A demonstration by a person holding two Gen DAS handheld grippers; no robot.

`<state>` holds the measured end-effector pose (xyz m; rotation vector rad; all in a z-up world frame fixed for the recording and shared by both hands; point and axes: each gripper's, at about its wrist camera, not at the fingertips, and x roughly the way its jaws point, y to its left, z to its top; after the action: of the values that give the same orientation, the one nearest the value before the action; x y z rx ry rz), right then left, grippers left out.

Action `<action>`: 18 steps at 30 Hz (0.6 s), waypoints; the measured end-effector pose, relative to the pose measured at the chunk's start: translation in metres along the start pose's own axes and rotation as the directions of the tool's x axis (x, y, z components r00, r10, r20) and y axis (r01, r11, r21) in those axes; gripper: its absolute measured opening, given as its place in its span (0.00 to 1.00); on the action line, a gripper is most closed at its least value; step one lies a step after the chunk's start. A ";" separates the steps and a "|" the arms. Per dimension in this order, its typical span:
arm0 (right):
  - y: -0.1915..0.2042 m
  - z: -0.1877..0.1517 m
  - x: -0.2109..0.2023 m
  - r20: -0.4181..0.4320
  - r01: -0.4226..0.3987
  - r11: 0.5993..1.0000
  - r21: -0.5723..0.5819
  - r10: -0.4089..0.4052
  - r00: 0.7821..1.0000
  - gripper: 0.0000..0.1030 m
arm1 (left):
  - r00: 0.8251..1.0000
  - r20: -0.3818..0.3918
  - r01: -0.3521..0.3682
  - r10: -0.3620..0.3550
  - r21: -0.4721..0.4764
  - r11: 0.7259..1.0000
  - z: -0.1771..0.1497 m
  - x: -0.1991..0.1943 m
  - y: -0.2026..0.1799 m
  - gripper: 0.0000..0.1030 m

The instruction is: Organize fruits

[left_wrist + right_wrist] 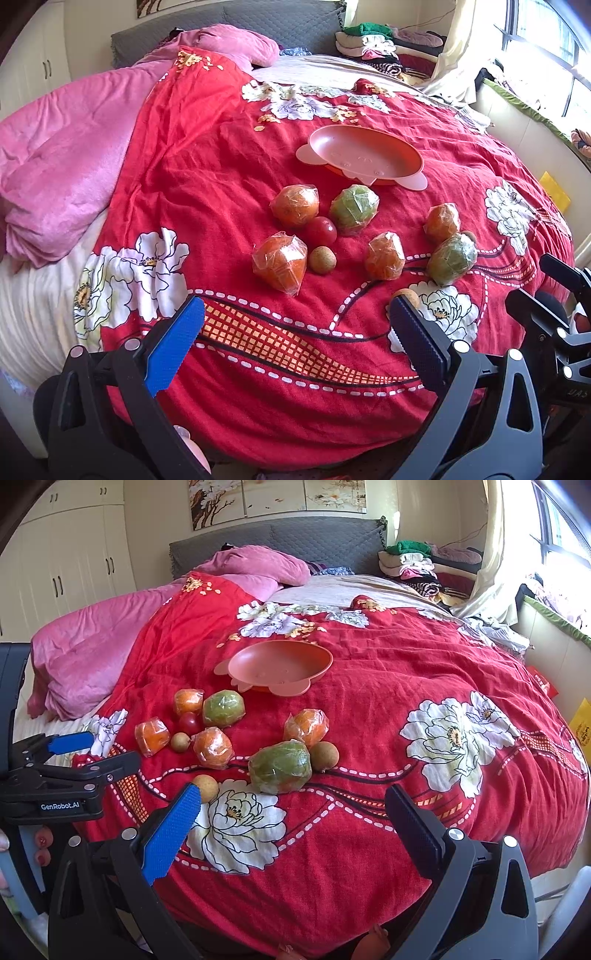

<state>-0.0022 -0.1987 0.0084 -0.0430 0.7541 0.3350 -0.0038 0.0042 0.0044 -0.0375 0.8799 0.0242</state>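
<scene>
- Your left hand-held gripper [295,354] hovers over the near part of the red floral blanket [221,192] on the bed; its fingers are wide apart and hold nothing.
- Your right hand-held gripper [293,834] is also spread wide and empty, over a white flower print near the bed's edge.
- The fruits lie loose on the blanket, in front of the pink oval dish [364,155], which has no fruit in it.
- In the left wrist view, you see four plastic-wrapped oranges; the nearest orange [280,263] lies beside a small brown longan [322,259], and a red tomato [320,230] sits between this group and a wrapped green citrus [354,209].
- A second wrapped green citrus [452,258] lies more to the right.
- Only the right wrist view shows clearly the round longan [324,755] touching this second green citrus; in the left view it is almost hidden behind it.
- Another longan [205,787] lies just beside your right gripper's blue finger [173,830]; in the left view, the left gripper's right finger half covers it.
- The right wrist view shows also the left gripper from the side, and the white wardrobe [74,554] behind the pink quilt [85,664].
</scene>
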 end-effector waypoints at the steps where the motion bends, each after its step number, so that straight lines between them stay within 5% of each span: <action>1: 0.000 0.000 0.000 0.000 0.001 1.000 -0.001 -0.001 1.000 0.96 | 1.000 0.001 0.001 -0.001 0.001 1.000 0.000 0.000 0.001 0.92; 18: 0.000 0.000 0.001 -0.001 0.001 1.000 -0.001 -0.001 1.000 0.96 | 1.000 0.002 0.002 -0.002 0.002 1.000 0.000 0.001 0.002 0.92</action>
<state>-0.0019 -0.1990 0.0078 -0.0449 0.7547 0.3343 -0.0031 0.0060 0.0039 -0.0366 0.8776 0.0218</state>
